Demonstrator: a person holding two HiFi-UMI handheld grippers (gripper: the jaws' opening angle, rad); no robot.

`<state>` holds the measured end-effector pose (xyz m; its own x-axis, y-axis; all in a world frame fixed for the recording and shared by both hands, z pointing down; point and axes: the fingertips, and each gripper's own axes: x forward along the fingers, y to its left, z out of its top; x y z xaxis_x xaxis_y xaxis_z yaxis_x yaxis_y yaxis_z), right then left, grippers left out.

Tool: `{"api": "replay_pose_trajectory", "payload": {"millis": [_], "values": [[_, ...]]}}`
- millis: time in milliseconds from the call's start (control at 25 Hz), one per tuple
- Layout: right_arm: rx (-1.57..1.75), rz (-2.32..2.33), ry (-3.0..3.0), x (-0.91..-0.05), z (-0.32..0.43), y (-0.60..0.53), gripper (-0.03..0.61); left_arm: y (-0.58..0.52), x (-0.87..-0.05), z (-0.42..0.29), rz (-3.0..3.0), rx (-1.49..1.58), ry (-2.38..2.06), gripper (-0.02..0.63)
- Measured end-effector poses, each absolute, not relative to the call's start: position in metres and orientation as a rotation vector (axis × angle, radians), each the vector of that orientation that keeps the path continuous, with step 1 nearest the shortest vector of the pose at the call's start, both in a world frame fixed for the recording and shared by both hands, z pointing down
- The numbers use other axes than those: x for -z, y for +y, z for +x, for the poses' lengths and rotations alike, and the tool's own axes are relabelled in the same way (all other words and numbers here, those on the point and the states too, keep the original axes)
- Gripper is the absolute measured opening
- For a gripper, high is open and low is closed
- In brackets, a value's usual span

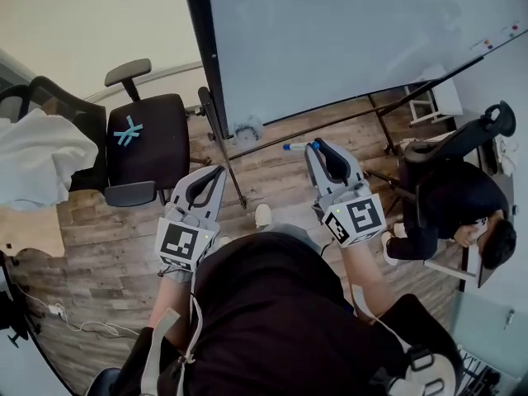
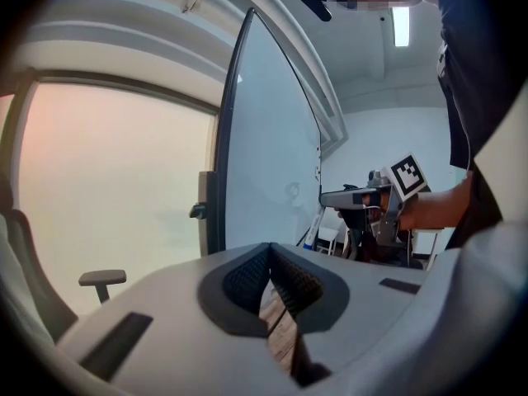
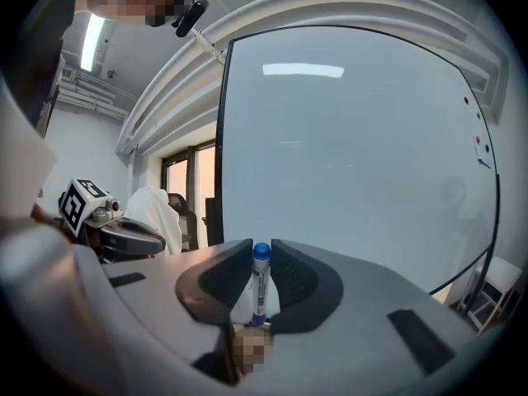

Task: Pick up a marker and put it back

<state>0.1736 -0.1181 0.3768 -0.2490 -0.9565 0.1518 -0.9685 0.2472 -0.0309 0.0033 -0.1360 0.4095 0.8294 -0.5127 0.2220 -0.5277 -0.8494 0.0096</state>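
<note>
My right gripper [image 1: 315, 146] is shut on a white marker with a blue cap [image 1: 293, 147], held out just below the lower edge of the big whiteboard [image 1: 346, 31]. In the right gripper view the marker [image 3: 260, 285] stands upright between the dark pads [image 3: 297, 283], cap up, facing the whiteboard [image 3: 355, 155]. My left gripper [image 1: 216, 172] hangs lower and to the left over the wood floor. Its pads [image 2: 247, 279] are pressed together with nothing between them. From the left gripper view the right gripper [image 2: 363, 196] shows side-on beside the board's edge.
A black office chair [image 1: 147, 143] with a blue mark stands at left, next to a chair draped in white cloth [image 1: 40, 159]. A seated person [image 1: 458, 209] is at right. The board's stand legs [image 1: 235, 180] cross the floor. Cables [image 1: 74, 322] lie at lower left.
</note>
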Motion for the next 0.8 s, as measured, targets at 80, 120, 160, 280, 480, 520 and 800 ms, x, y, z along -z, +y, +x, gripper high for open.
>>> {"api": "replay_pose_trajectory", "payload": {"millis": [80, 120, 160, 280, 480, 520, 800], "values": [[-0.168, 1.837, -2.421, -0.373, 0.168, -0.124, 0.078, -0.137, -0.411, -0.005, 2.923, -0.328, -0.871, 0.008], [-0.160, 1.825, -2.433, -0.371, 0.166, -0.127, 0.078, -0.138, -0.411, -0.009, 2.917, -0.328, -0.891, 0.008], [-0.153, 1.813, -2.445, -0.369, 0.163, -0.130, 0.078, -0.139, -0.411, -0.012, 2.910, -0.329, -0.910, 0.008], [-0.139, 1.776, -2.479, -0.365, 0.155, -0.139, 0.078, -0.141, -0.411, -0.021, 2.894, -0.319, -0.957, 0.008], [-0.132, 1.713, -2.531, -0.364, 0.143, -0.151, 0.078, -0.143, -0.413, -0.032, 2.867, -0.305, -1.031, 0.008], [-0.131, 1.698, -2.541, -0.364, 0.140, -0.154, 0.078, -0.143, -0.412, -0.035, 2.861, -0.299, -1.045, 0.008], [-0.137, 1.602, -2.589, -0.371, 0.123, -0.176, 0.078, -0.145, -0.418, -0.055, 2.792, -0.326, -1.146, 0.008]]}}
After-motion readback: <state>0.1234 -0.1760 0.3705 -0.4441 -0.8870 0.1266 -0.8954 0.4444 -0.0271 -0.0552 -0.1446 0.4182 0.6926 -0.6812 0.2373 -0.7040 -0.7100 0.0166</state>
